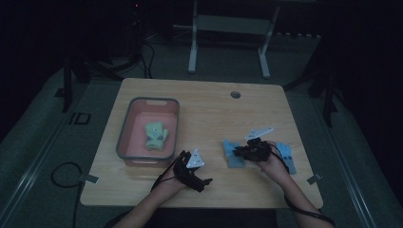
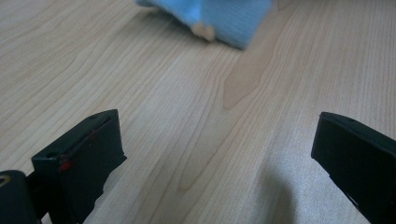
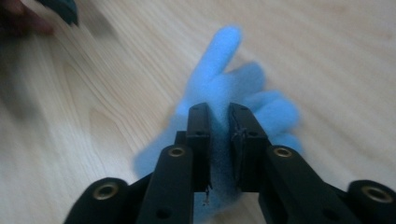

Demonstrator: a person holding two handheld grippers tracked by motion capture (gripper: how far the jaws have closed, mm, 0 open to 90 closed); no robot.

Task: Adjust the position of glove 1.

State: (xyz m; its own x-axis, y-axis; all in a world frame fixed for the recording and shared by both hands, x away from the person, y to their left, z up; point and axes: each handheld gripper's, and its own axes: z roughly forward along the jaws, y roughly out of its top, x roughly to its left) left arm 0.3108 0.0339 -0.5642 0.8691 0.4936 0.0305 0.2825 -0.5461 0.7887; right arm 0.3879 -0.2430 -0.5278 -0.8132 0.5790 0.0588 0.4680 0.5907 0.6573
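Already at the left of the wooden counter (image 1: 209, 109), a grey-rimmed pink bin (image 1: 124, 142) holds what looks like a pair of pale green gloves (image 1: 156, 135) lying flat inside it, so that part of the sorting appears done. Just right of the bin, near the counter's front edge, the left gripper (image 1: 202, 183) rests low with its jaws spread wide and nothing between them; its own view looks across bare wood toward the edge of a blue glove (image 2: 219, 18) farther off. Right of centre, the right gripper (image 3: 219, 140) has its jaws nearly together with blue fleece pinched between them, the glove's fingers fanning out beyond the tips onto the counter. From above, a second blue glove (image 1: 286, 157) lies just past the person's right hand (image 1: 271, 164), partly covered by it. By this reading, the blue pair is yet to reach the bin: one glove is in the grip, the other waits untouched.

Much is hard to make out. The high view is dim, so the shapes in the bin cannot be counted with certainty. The right gripper view is blurred, and the dark shape at its upper-left corner cannot be identified. How firmly the fleece is clamped cannot be told. The room behind the counter is lost in darkness apart from a pale frame's legs (image 1: 192, 52).
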